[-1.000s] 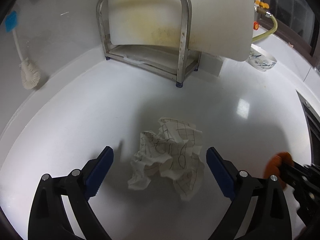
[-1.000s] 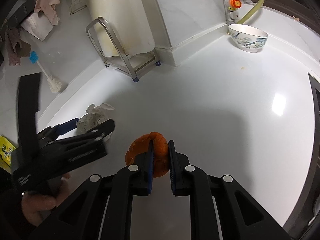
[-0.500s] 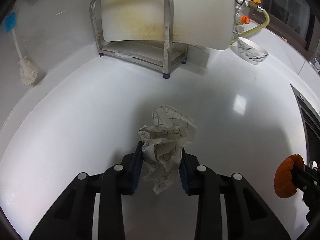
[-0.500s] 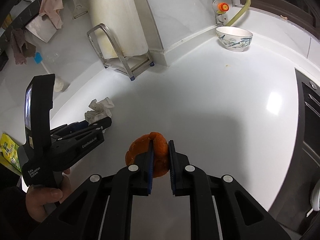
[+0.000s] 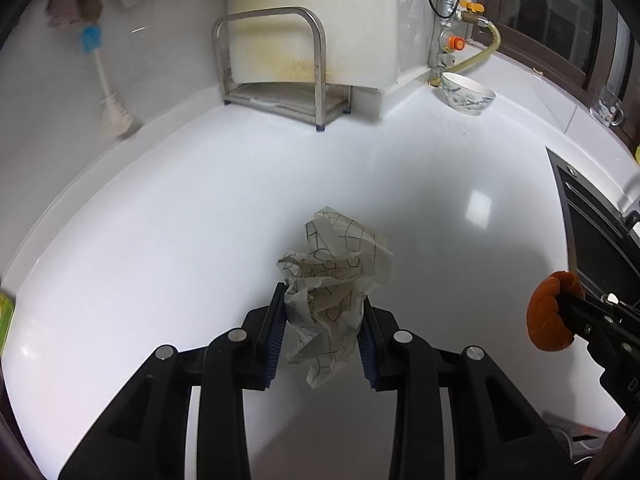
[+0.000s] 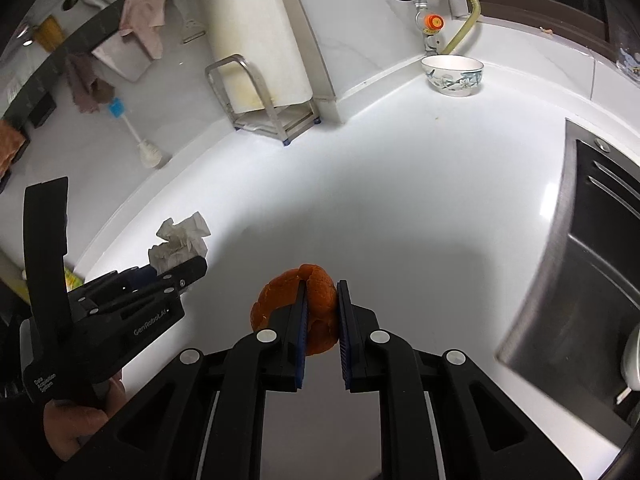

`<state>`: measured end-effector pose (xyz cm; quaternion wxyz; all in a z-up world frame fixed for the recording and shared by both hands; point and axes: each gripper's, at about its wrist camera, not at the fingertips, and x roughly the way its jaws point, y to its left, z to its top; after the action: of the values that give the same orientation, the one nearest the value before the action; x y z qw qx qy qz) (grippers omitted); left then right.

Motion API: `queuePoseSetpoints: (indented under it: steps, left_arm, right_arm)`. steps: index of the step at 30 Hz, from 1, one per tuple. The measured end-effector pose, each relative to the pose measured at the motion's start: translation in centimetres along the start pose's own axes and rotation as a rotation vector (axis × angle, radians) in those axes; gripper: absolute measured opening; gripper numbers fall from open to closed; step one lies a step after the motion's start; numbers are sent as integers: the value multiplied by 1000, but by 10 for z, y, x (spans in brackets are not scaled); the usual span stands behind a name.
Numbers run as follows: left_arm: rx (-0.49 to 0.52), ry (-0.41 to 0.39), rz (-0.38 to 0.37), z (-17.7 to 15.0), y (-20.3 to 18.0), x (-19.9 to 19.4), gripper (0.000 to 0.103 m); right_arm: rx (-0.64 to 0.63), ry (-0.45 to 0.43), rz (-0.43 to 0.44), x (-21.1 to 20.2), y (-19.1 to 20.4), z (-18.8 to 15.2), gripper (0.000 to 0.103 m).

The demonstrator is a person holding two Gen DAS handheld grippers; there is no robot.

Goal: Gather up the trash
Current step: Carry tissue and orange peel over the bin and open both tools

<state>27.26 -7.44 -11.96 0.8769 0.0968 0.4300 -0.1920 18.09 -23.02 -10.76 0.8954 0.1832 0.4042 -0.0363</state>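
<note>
1. One bowl stands at the back of the white worktop, just beside the wall corner under the gas valve. It is white with a blue-green leaf pattern, and nothing can be seen inside it.
2. One steel rack sits against the wall. A pale, stained board stands upright in it, leaning on the wall.
3. At the right edge of the worktop is a dark, sunken sink. I cannot tell what, if anything, lies in it.
4. Two pieces of trash are in view, both lifted clear of the worktop, one per gripper.
5. The left gripper has just been closing; its blue fingers now pinch one crumpled paper printed with thin dark lines, which bulges up and forward out of them.
6. The right gripper has its fingers clamped tight on one piece of orange peel, curled into a lump that sticks out to the left of them.
7. One dish brush with a blue handle tip leans against the wall left of the rack.
8. Several cloths hang above it.
9. A hand grips the left gripper's handle.
</note>
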Motion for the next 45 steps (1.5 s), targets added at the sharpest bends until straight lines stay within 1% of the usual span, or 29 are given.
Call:
queuePoseSetpoints:
  steps: [6,11,16,20,26,32,37,41,45]
  left_arm:
    - [-30,13,14,-37,-14,-39,32]
    - [-39,26,34,-70,-37,-71,32]
    - [-69,49,44,-104,-57,-100,32]
    - [-97,59,28,-130,-79,-129,32]
    - [-77,69,15,-167,-119,-160,33]
    - [-66,126,5,-203,-153,-162,34]
    - [-70,174,9,-227,-168,-154,37]
    - [-89,206,30,-237,-169,-145,40]
    - [-100,214,44,-241,-169,-144,44]
  right_arm:
    - [-12,16,19,-41,-3,-33,13]
    - [-33,55,46,-70,-12,-64,13]
    - [-60,75,78,-101,-23,-95,13]
    - [-90,97,79,-123,-34,-120,13]
    - [-82,165,82,-147,-65,-162,13]
    - [-96,234,70,-152,-83,-196,13]
    - [-121,277,66,-147,-91,-217,13]
    - [-125,299,71,-141,-97,-226,14]
    - [-121,296,82,-140,-101,-225,17]
